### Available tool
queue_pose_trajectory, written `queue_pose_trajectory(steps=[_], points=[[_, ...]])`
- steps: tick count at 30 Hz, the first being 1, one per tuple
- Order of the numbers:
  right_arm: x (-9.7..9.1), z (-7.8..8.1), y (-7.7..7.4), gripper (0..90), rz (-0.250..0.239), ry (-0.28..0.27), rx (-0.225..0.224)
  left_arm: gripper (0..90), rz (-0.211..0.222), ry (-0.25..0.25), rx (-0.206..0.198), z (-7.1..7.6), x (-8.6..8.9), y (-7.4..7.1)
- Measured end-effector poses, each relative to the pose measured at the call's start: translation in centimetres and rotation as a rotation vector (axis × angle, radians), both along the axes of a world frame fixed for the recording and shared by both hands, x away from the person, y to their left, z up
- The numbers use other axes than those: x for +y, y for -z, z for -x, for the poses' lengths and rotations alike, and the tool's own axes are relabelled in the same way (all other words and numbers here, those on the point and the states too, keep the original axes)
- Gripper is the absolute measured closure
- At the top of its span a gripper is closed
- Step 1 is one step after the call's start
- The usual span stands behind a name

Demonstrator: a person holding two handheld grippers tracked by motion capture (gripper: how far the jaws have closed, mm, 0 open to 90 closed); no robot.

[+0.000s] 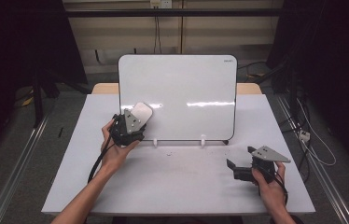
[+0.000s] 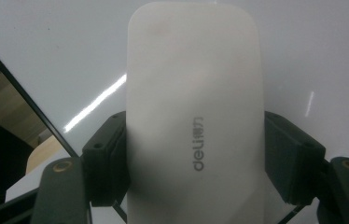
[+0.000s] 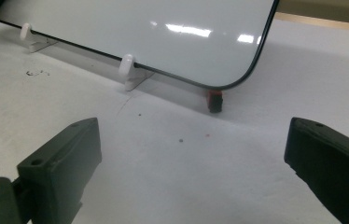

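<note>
So there's a whiteboard (image 1: 177,95) propped upright on two little white feet (image 1: 202,141) at the back of the white surface (image 1: 177,182). The left claw (image 1: 135,119) is up against the board's lower left area, clamped on a white eraser (image 1: 142,112). From above the eraser is just a small pale rounded block poking out past the grey plate, and I can't tell whether it's actually touching the board or just in front of it. The left gripper view is way more useful here: the eraser (image 2: 196,121) sits squeezed between both black jaws, with a grey "deli" logo printed on it, the board's glossy face right behind it and the board's dark edge running down the left.

The right claw (image 1: 232,169) is low on the right side of the surface, well apart from the board, jaws spread wide with nothing in them. Its own view catches something small and red-black (image 3: 215,101) under the board's bottom corner. Too blurry to name.
</note>
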State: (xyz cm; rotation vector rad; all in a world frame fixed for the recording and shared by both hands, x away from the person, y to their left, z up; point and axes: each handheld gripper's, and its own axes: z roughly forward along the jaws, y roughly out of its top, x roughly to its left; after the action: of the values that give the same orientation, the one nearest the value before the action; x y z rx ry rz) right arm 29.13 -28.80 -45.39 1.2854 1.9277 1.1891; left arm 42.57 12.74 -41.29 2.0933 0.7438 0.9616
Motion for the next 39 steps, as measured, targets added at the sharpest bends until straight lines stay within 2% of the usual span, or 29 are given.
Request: queue_pose_trajectory(steps=[8,16,19,24,26,27,29,30,33,35,39], points=[[-0.2,0.1,0.0,3.5,-0.002,0.01,0.001,30.8,-0.007,-0.008,0.002,0.1,-0.1,-0.1],[-0.1,0.0,0.0,3.5,-0.002,0.006,0.003,30.4,0.007,-0.014,0.015,0.1,-0.1,-0.1],[-0.1,0.1,0.0,3.5,0.0,0.003,0.002,29.1,0.037,-0.019,0.026,0.2,0.0,-0.2],[-0.2,0.3,0.0,3.4,-0.003,0.004,-0.003,15.4,0.081,-0.01,0.049,0.2,0.3,-0.6],[-0.3,0.3,0.0,3.4,-0.003,0.007,-0.003,13.2,0.069,0.002,0.056,0.3,0.4,-0.7],[-0.3,0.3,0.0,3.4,-0.003,0.006,-0.004,10.9,0.084,-0.003,0.057,0.3,0.3,-0.7],[-0.2,0.2,0.0,3.4,-0.001,0.001,-0.005,6.1,0.098,-0.002,0.08,0.3,0.5,-0.9],[-0.2,0.2,0.0,3.5,-0.002,0.0,-0.004,5.8,0.113,0.005,0.081,0.3,0.6,-1.0],[-0.1,0.3,0.0,3.6,-0.001,-0.002,-0.004,4.9,0.12,0.007,0.073,0.4,0.8,-1.4],[-0.2,0.4,0.0,3.5,-0.001,0.001,-0.004,4.7,0.165,0.007,0.092,0.4,1.1,-1.7],[-0.2,0.4,0.0,3.5,0.001,0.004,-0.005,4.5,0.202,0.005,0.113,0.3,1.7,-2.3]])
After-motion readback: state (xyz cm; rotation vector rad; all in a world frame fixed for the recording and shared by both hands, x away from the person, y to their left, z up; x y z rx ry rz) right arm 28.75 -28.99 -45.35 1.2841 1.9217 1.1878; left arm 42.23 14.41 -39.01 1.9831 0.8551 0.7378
